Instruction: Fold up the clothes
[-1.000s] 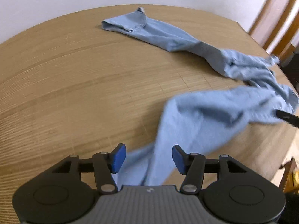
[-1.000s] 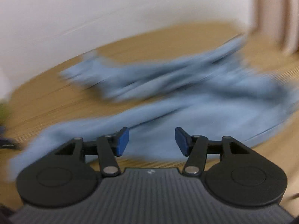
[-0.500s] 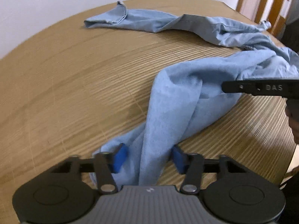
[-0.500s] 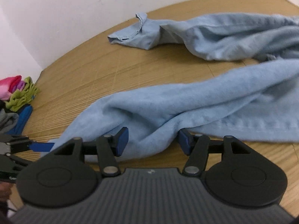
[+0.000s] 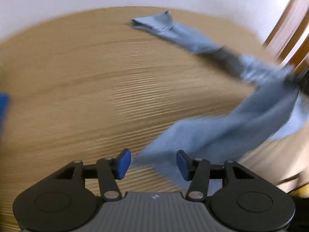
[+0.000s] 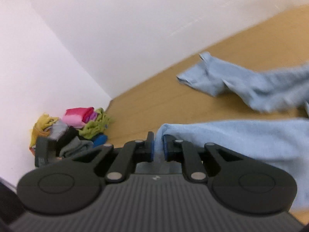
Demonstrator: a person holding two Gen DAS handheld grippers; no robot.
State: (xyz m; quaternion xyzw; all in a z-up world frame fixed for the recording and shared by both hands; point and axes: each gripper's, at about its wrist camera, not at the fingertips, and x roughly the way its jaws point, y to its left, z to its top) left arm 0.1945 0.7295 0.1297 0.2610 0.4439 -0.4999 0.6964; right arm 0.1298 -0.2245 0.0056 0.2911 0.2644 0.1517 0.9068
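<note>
Wooden worktop point(image 5: 81, 89) carries the light blue garment point(image 5: 222, 133), its edge pinched by the closing right tool point(image 6: 158, 147) while the left tool point(image 5: 153, 162) spreads above loose cloth; better lift evenly and keep tension.

Left hand-held gripper point(image 5: 153, 161) tilts steeply down, jaws opening w/ blue cloth point(image 5: 222, 133) lying loose btwn the pads, not pinched. Right hand-held gripper point(image 6: 158, 147) points nearly level, jaws closing, pads pinching the cloth's near edge.
</note>
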